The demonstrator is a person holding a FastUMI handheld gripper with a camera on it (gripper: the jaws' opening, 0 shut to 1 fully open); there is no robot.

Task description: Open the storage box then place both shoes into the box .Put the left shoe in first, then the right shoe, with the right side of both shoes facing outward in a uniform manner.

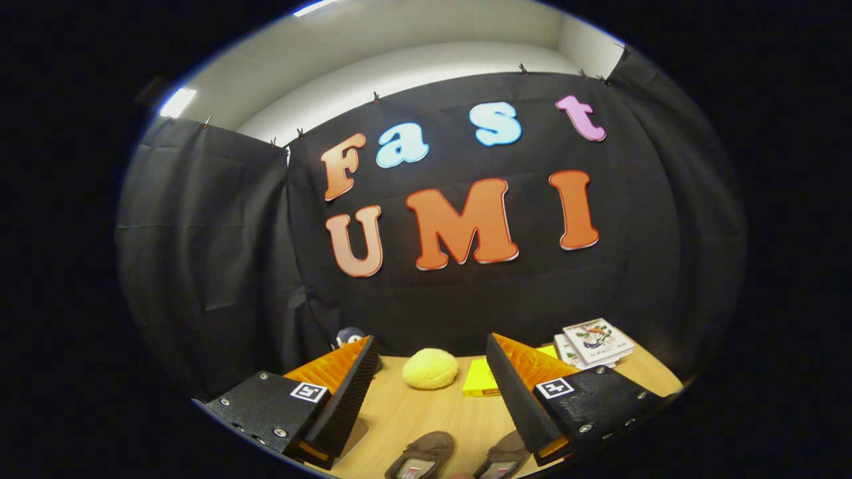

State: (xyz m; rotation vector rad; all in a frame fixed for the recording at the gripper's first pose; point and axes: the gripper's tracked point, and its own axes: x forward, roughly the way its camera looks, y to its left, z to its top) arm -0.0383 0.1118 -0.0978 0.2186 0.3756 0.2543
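While gripper [431, 372] hangs wide open, empty, above table [413, 412], two brown shoes [421, 456] lie below; yellow plush [430, 368] beyond.

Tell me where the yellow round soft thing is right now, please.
In the gripper view, the yellow round soft thing lies on the wooden table, beyond the open claw, with a flat yellow book beside it on the right.

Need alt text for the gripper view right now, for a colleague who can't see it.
The gripper is open above a wooden table, with two brown shoes just below its fingers. Beyond them lie a yellow plush bun, a yellow book and stacked booklets.
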